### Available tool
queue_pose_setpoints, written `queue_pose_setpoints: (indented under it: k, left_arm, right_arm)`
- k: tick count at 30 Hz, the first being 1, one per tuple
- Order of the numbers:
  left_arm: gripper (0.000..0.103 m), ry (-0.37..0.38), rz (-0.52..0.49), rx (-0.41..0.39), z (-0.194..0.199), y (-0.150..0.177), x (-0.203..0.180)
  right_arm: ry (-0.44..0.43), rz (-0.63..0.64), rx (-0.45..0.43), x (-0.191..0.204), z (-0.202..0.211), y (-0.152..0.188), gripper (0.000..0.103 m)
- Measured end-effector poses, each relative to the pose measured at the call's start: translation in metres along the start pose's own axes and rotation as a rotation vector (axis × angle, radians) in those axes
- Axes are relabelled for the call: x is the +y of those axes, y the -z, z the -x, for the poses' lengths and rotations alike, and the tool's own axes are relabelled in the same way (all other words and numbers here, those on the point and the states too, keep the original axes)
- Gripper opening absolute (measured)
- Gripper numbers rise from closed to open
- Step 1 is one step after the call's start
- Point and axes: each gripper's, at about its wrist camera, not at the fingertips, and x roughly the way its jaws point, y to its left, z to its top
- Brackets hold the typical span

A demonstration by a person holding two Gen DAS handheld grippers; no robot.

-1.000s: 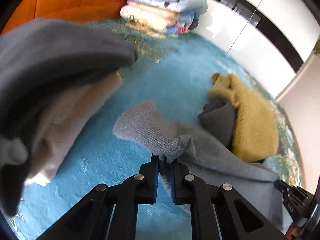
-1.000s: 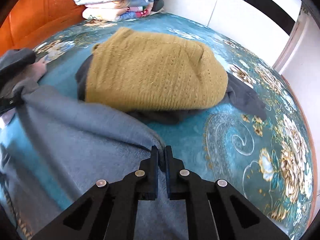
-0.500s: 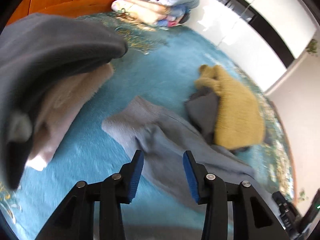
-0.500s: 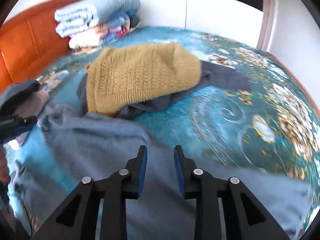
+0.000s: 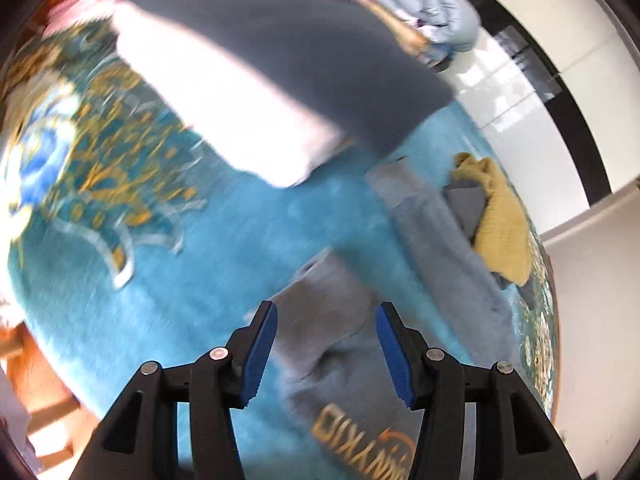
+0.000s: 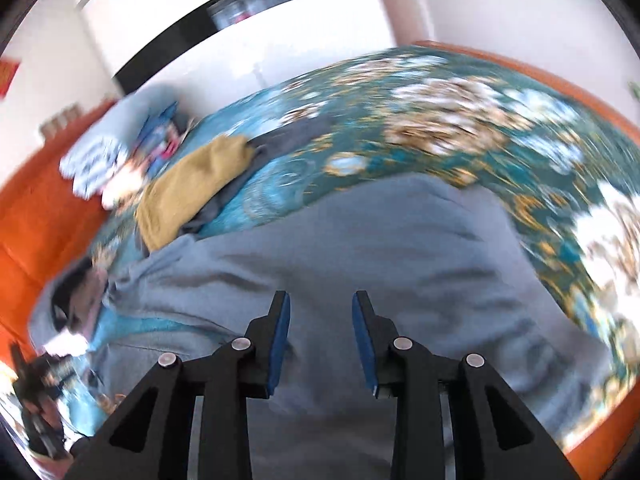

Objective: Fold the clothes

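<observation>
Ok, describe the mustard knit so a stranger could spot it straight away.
Start from the bed with the teal floral cover. The mustard knit lies toward the orange headboard, just short of the stacked blue bedding, on top of a dark grey garment. It is the only yellow, coarsely knitted piece; everything beside it is smooth grey or blue.

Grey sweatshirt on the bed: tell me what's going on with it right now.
A person is folding clothes with two handheld grippers. The grey sweatshirt lies spread on the teal floral bedspread. Both the left gripper and the right gripper hover over it with nothing between their jaws; the left jaws are opening. A mustard knit sweater waits on darker clothes further back, and a folded stack sits to the left.
</observation>
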Motion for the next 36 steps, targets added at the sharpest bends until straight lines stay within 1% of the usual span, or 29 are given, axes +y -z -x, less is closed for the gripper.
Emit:
queue_pose_setpoints:
  k: [3, 5, 8, 11, 13, 15, 17, 19, 21, 23, 26, 27, 28, 30, 31, 32, 34, 35, 36]
  left_arm:
    - [0.061, -0.025, 0.017, 0.041, -0.005, 0.010, 0.009]
    - [0.061, -0.029, 0.026, 0.068, -0.014, 0.012, 0.010]
    - [0.061, -0.031, 0.006, 0.052, -0.024, 0.010, 0.003]
    - [0.060, -0.039, 0.046, 0.046, -0.034, 0.006, 0.005]
    - [0.059, -0.029, 0.076, 0.032, -0.032, 0.003, 0.012]
    - [0.059, -0.040, 0.070, 0.019, -0.032, 0.001, 0.012]
    - [0.058, -0.061, 0.045, 0.018, -0.034, 0.001, 0.007]
    - [0.053, -0.080, 0.023, 0.015, -0.037, 0.002, 0.003]
    - [0.050, -0.087, 0.028, 0.005, -0.039, 0.001, 0.002]
    - [0.047, -0.072, 0.068, -0.003, -0.039, -0.001, 0.010]
    - [0.028, -0.029, 0.136, -0.010, -0.037, -0.004, 0.024]
    - [0.017, -0.010, 0.154, -0.008, -0.037, -0.005, 0.028]
    - [0.011, 0.005, 0.164, -0.004, -0.036, -0.005, 0.032]
    - [0.009, 0.017, 0.156, -0.003, -0.035, -0.004, 0.033]
    - [0.009, 0.024, 0.154, -0.016, -0.033, -0.004, 0.032]
    - [0.009, 0.040, 0.153, -0.036, -0.028, -0.005, 0.031]
    - [0.008, 0.111, 0.187, -0.069, -0.005, -0.006, 0.035]
    - [0.008, 0.154, 0.205, -0.082, 0.006, -0.008, 0.037]
    - [0.008, 0.173, 0.194, -0.100, 0.018, -0.011, 0.033]
  right_arm:
    - [0.026, -0.085, -0.009, -0.036, 0.022, 0.017, 0.033]
    - [0.016, -0.139, -0.004, -0.057, 0.031, 0.028, 0.033]
    - [0.007, -0.240, 0.015, -0.089, 0.042, 0.049, 0.033]
    - [0.003, -0.295, 0.033, -0.109, 0.052, 0.068, 0.033]
    - [-0.004, -0.323, 0.038, -0.117, 0.058, 0.080, 0.033]
    - [-0.004, -0.351, 0.038, -0.126, 0.062, 0.089, 0.033]
    - [0.016, -0.398, 0.031, -0.137, 0.064, 0.098, 0.033]
    - [-0.015, -0.439, 0.031, -0.146, 0.062, 0.104, 0.033]
    - [-0.053, -0.458, 0.031, -0.150, 0.057, 0.104, 0.033]
    - [-0.080, -0.465, 0.014, -0.151, 0.049, 0.102, 0.033]
    - [-0.053, -0.522, -0.029, -0.156, 0.042, 0.101, 0.033]
    - [-0.051, -0.544, -0.031, -0.157, 0.039, 0.101, 0.033]
    - [-0.065, -0.561, -0.031, -0.158, 0.037, 0.100, 0.034]
    - [-0.091, -0.568, -0.039, -0.156, 0.035, 0.098, 0.029]
    - [-0.095, -0.560, -0.043, -0.153, 0.036, 0.095, 0.017]
    - [-0.098, -0.551, -0.048, -0.151, 0.037, 0.092, 0.009]
    - [-0.134, -0.550, -0.075, -0.147, 0.044, 0.086, 0.008]
    - [-0.161, -0.555, -0.098, -0.146, 0.052, 0.083, 0.007]
    - [-0.193, -0.560, -0.138, -0.144, 0.065, 0.080, 0.007]
